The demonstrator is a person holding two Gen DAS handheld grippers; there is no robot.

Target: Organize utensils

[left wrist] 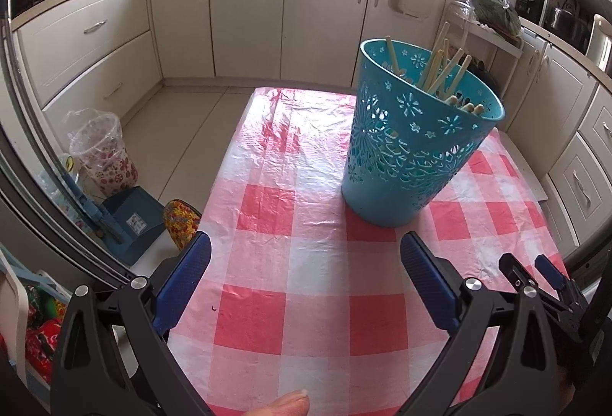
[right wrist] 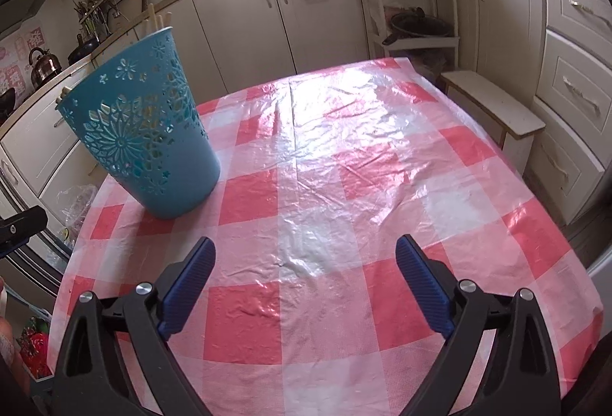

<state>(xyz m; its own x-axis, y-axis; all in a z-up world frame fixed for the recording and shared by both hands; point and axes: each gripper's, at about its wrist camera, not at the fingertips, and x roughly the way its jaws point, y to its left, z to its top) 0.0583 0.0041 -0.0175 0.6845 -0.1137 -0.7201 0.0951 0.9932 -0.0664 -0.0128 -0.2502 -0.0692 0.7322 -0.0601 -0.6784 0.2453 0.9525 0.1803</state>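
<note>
A teal perforated basket (left wrist: 413, 144) stands upright on the red-and-white checked table (left wrist: 306, 244). Several wooden utensil handles (left wrist: 443, 72) stick out of its top. My left gripper (left wrist: 306, 244) hovers open just in front of the basket, nothing between its blue pads. In the right wrist view the same basket (right wrist: 149, 137) sits at the table's far left, handles (right wrist: 153, 20) poking above the rim. My right gripper (right wrist: 306, 249) is open over bare tablecloth (right wrist: 344, 148), well right of the basket. The right gripper's tips (left wrist: 531, 270) also show at the lower right of the left wrist view.
Cream kitchen cabinets (left wrist: 248, 14) wrap around the table. A lined waste bin (left wrist: 103, 152) and a blue dustpan (left wrist: 130, 221) stand on the floor at left. A white shelf rack (right wrist: 417, 7) and a low stool (right wrist: 493, 110) stand beyond the table's far right corner. A thumb (left wrist: 283, 404) shows at the bottom.
</note>
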